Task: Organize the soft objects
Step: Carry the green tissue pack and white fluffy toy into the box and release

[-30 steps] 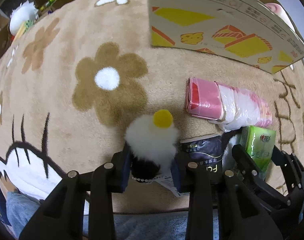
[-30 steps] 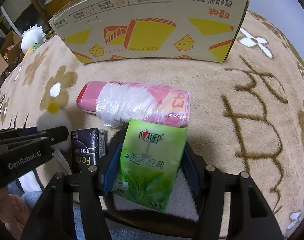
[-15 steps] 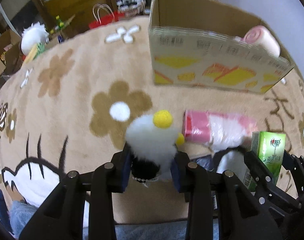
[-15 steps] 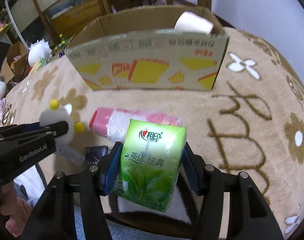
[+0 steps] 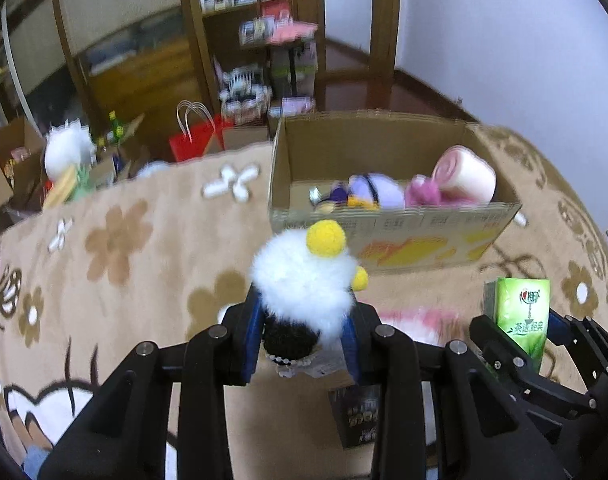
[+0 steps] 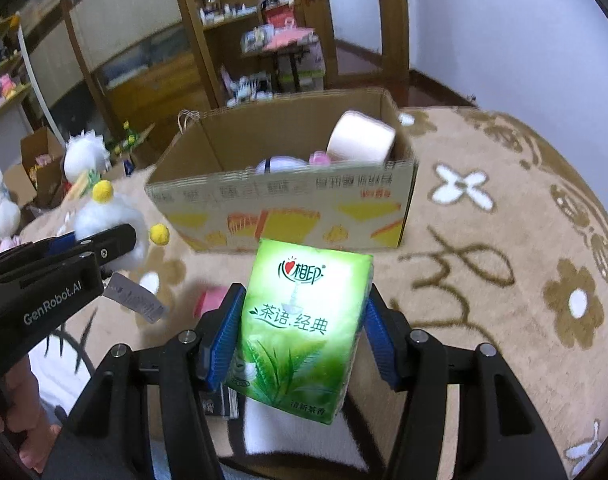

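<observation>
My left gripper point(image 5: 302, 332) is shut on a white fluffy toy point(image 5: 304, 280) with yellow pom-poms and a black base, held above the carpet. It also shows in the right wrist view point(image 6: 108, 216). My right gripper point(image 6: 300, 332) is shut on a green tissue pack point(image 6: 300, 320), also visible in the left wrist view point(image 5: 522, 314). An open cardboard box point(image 5: 396, 232) stands ahead on the carpet point(image 6: 504, 280), holding a pink roll point(image 5: 464, 176) and a purple plush point(image 5: 368, 192).
A pink plastic-wrapped pack point(image 5: 416, 320) and a dark tissue pack point(image 5: 358, 416) lie on the carpet below the grippers. Shelves point(image 5: 264, 40), a red bag point(image 5: 192, 144) and white plush toys point(image 6: 84, 156) stand beyond the carpet edge.
Both grippers have lifted with their objects and tilted up, so the box's inside and the room beyond now show. Both grips are unchanged.
</observation>
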Demonstrator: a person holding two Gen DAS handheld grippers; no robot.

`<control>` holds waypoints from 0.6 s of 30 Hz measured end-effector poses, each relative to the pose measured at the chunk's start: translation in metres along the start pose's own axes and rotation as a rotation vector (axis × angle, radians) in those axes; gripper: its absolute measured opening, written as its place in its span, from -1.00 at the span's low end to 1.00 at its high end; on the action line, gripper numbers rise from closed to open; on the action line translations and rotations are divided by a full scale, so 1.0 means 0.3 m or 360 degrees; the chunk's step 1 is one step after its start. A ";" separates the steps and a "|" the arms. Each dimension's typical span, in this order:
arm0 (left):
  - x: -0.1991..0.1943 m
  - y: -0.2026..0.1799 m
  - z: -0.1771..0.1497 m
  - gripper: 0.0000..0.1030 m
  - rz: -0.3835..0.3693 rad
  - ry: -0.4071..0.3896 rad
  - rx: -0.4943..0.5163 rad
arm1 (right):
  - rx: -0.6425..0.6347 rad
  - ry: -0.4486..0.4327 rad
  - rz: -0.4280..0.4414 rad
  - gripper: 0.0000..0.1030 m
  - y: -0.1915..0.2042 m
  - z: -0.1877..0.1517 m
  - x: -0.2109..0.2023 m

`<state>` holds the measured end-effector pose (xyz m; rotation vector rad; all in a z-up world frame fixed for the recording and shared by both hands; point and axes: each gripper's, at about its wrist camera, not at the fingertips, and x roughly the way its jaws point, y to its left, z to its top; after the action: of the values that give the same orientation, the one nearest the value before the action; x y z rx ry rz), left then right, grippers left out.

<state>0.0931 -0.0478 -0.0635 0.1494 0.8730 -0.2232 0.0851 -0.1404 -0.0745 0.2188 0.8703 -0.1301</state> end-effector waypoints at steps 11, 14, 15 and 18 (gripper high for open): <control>-0.066 -0.016 0.131 -0.37 0.0000 -0.0277 0.0055 | 0.0037 -0.0292 -0.0007 0.19 -0.014 0.110 -0.080; -0.068 -0.020 0.158 -0.37 -0.0015 -0.0296 0.0054 | 0.0024 -0.0334 -0.0011 0.19 -0.013 0.154 -0.084; -0.065 -0.022 0.170 -0.37 -0.0015 -0.0302 0.0061 | 0.0023 -0.0347 -0.0013 0.19 -0.014 0.168 -0.085; -0.051 -0.032 0.209 -0.37 0.0010 -0.0336 0.0101 | 0.0032 -0.0393 -0.0012 0.19 -0.024 0.217 -0.088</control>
<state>0.1275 -0.0690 -0.0122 0.1844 0.6560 -0.2563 0.1152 -0.1626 -0.0146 0.2130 0.6247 -0.1691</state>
